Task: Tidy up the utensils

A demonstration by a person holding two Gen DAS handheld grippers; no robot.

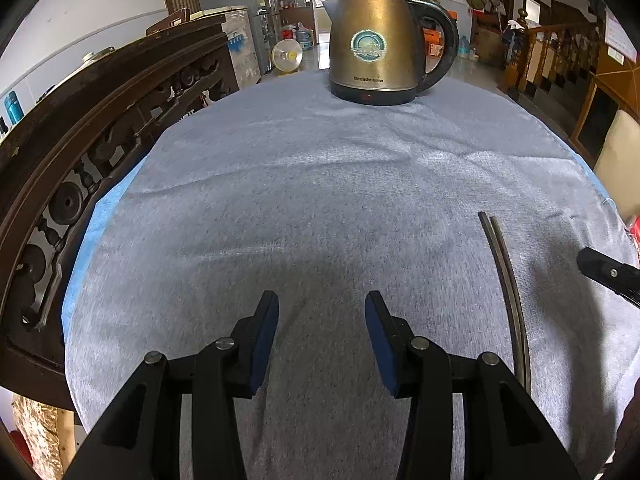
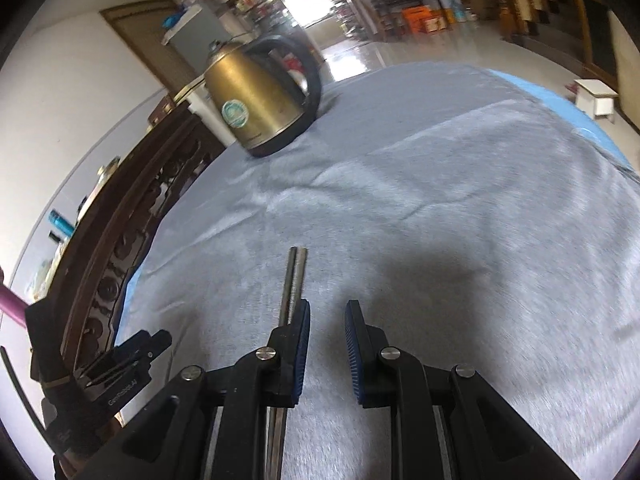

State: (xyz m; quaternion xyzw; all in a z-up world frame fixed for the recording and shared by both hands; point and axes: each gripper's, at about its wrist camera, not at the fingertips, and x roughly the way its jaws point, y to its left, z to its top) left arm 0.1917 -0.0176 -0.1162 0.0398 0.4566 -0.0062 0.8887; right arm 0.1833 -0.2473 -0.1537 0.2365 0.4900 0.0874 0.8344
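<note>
both claws stand apart and empty above the grey cloth (image 1: 320,184): chopsticks (image 2: 294,280) lie beside the right gripper (image 2: 328,320), right of the left gripper (image 1: 322,312); kettle (image 1: 374,40) beyond.

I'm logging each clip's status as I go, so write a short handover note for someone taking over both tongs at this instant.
Left tongs: open, empty, low over the grey cloth.
Right tongs: open with a narrow gap, nothing between the pads.
Chopsticks: a metal pair lying side by side on the cloth, just left of the right tongs' left finger, not gripped.
Kettle: upright at the far edge of the cloth.
Done: nothing visibly sorted yet.
Left: grasp the chopsticks and put them away; no holder is in view.
</note>
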